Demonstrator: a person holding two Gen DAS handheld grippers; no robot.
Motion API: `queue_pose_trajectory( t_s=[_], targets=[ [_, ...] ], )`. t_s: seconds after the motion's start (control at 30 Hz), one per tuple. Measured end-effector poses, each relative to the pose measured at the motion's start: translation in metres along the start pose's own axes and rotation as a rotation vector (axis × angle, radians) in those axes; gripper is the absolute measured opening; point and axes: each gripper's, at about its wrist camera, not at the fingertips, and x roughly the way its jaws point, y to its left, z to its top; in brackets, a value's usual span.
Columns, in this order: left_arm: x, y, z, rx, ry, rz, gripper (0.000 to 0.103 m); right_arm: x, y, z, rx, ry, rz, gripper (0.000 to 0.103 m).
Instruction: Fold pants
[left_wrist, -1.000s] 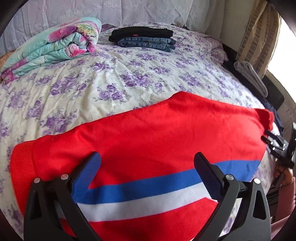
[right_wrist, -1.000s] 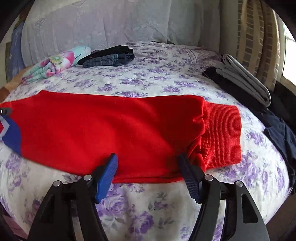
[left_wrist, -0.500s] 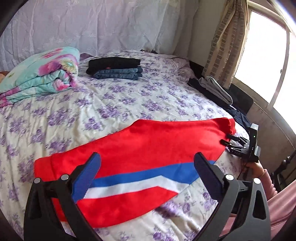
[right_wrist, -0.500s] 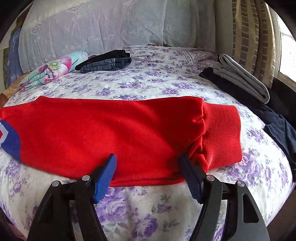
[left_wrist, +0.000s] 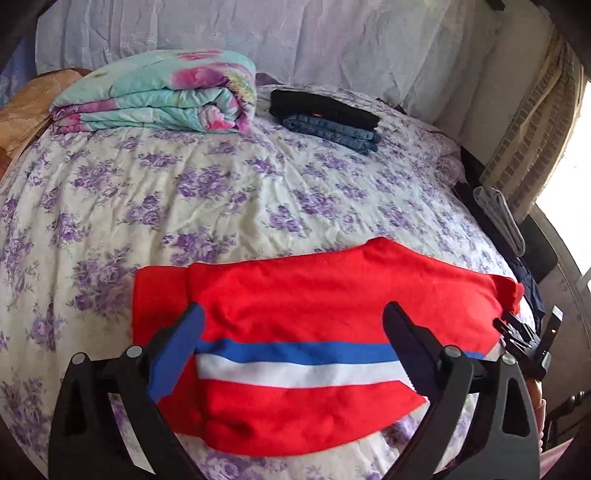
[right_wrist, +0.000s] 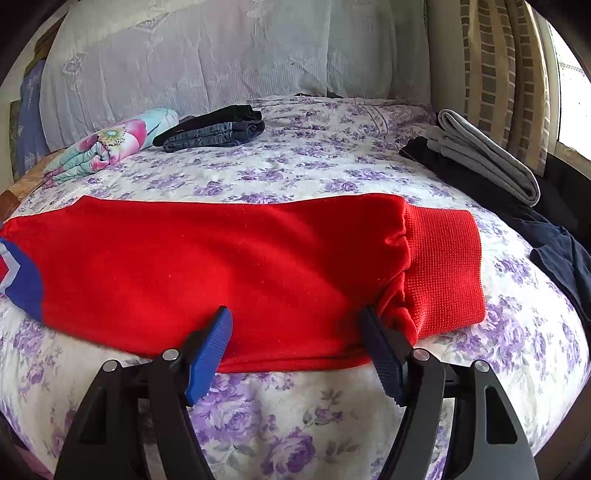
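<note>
**Right wrist view: red pants flat on the bed**

Right wrist view shows the red pants (right_wrist: 236, 266) lying flat on the flowered bed (right_wrist: 332, 177). The right tool (right_wrist: 295, 325) is wide open over their near edge, by the ribbed cuff (right_wrist: 443, 269), holding nothing. The left tool (left_wrist: 291, 325) is wide open above the blue and white stripe, holding nothing too. Far back lie a folded blanket (left_wrist: 159, 96) and folded jeans (left_wrist: 332, 125). Curtains hang on the right.
</note>
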Motion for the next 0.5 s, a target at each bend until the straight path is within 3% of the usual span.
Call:
queue_pose_trajectory(
  t_s=[0.07,0.17,0.33,0.4,0.5],
  targets=[
    [-0.003,-0.015,-0.012,0.071,0.004,-0.012,0.095,0.0,-0.001,-0.001,0.001,-0.003,0.003,0.073],
    [0.017,-0.018,-0.037,0.167,0.045,0.181,0.096,-0.001,-0.001,-0.001,0.0,-0.005,0.01,0.073],
    [0.018,-0.032,-0.055,0.248,0.025,0.358,0.096,-0.001,-0.001,-0.001,-0.007,-0.004,0.02,0.074],
    [0.013,-0.05,-0.051,0.262,0.012,0.348,0.096,-0.001,-0.001,-0.001,-0.006,-0.004,0.019,0.074],
    [0.006,-0.094,-0.043,0.304,-0.033,0.244,0.096,-0.001,-0.001,-0.001,-0.006,-0.005,0.021,0.075]
  ],
)
